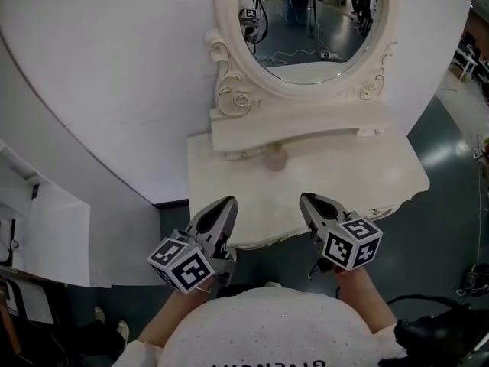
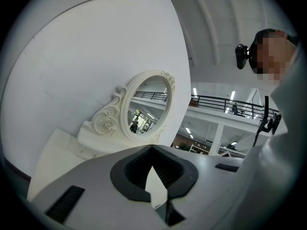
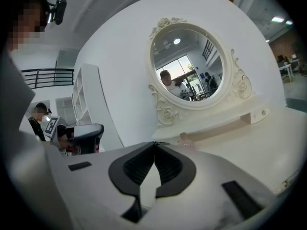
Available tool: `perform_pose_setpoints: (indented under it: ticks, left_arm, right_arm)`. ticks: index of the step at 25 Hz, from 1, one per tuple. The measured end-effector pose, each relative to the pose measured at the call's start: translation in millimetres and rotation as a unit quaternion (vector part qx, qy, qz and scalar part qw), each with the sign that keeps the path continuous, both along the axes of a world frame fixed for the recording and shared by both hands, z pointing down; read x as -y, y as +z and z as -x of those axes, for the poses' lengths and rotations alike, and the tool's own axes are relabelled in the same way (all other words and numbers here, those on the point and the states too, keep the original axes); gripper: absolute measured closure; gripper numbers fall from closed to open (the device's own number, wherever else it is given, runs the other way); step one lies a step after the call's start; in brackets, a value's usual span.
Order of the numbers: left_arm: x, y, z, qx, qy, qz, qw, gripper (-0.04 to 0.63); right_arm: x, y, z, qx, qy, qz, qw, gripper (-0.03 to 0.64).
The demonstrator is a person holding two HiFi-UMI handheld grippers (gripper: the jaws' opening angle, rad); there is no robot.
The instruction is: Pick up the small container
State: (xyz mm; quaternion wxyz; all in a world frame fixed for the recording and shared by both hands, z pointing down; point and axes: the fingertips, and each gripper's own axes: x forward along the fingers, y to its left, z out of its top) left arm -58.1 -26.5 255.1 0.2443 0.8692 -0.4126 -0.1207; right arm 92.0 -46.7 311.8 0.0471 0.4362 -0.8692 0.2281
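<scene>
The small container (image 1: 275, 157), a pale pinkish jar, stands on the white vanity table (image 1: 382, 176) just in front of the ledge under the mirror. In the right gripper view the small container (image 3: 185, 137) peeks over the jaws. My left gripper (image 1: 229, 202) hovers at the table's front edge, left of the jar, its jaws together and empty. My right gripper (image 1: 304, 198) is held at the front edge to the jar's right, also shut on nothing. The left gripper (image 2: 152, 146) points up towards the mirror, and the jar is hidden in that view. The right gripper (image 3: 154, 143) points at the jar and mirror base.
An oval mirror (image 1: 312, 21) in a carved white frame rises behind the table, with a narrow ledge (image 1: 290, 128) beneath it. A curved white wall (image 1: 114, 90) backs the vanity. A white shelf unit (image 1: 38, 228) stands at the left. Dark cables (image 1: 435, 319) lie on the floor at lower right.
</scene>
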Motion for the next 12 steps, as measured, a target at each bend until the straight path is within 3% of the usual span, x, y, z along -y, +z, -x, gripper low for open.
perform_pose_setpoints:
  ticks: [7, 12]
  left_arm:
    - [21, 41, -30, 0.011, 0.006, 0.051, 0.9986, 0.595]
    - [46, 72, -47, 0.021, -0.007, 0.076, 0.9969, 0.597]
  right_arm:
    - [39, 21, 5, -0.002, -0.036, -0.003, 0.999, 0.614]
    - [68, 38, 18, -0.047, -0.066, 0.001, 0.997, 0.615]
